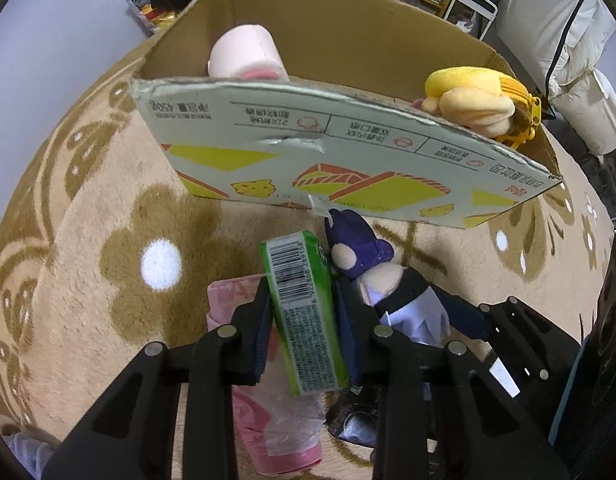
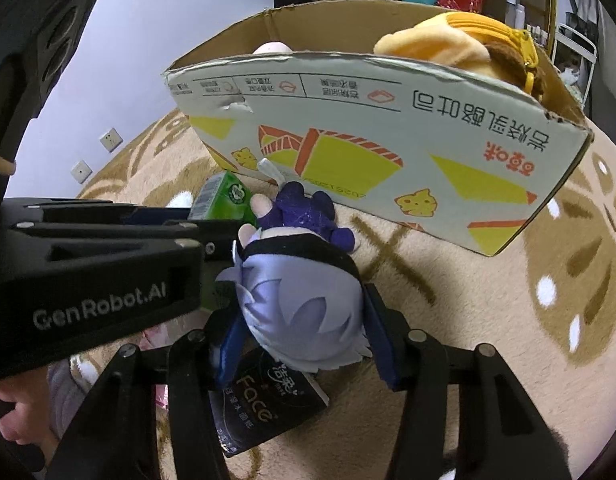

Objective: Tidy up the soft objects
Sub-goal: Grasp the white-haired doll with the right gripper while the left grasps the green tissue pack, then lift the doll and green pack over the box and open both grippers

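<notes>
Green plastic-wrapped tissue pack (image 1: pixel 302 312) is clamped in the left gripper (image 1: pixel 304 320); the lavender-haired plush doll in dark purple (image 2: pixel 304 292) is clamped in the right gripper (image 2: pixel 304 332), both over the carpet just short of the cardboard box (image 2: pixel 388 152). Risk: grippers crowd together and could collide, or snag the box's near wall, dropping a load. Readable: barcode "6 922868 289158", "GenRobot.AI", "Face" on the black pack (image 2: pixel 268 408), "450g" on the box.

The carton's near wall (image 1: pixel 308 152) hides most of the pink plush (image 1: pixel 244 56) — only its top shows.
</notes>
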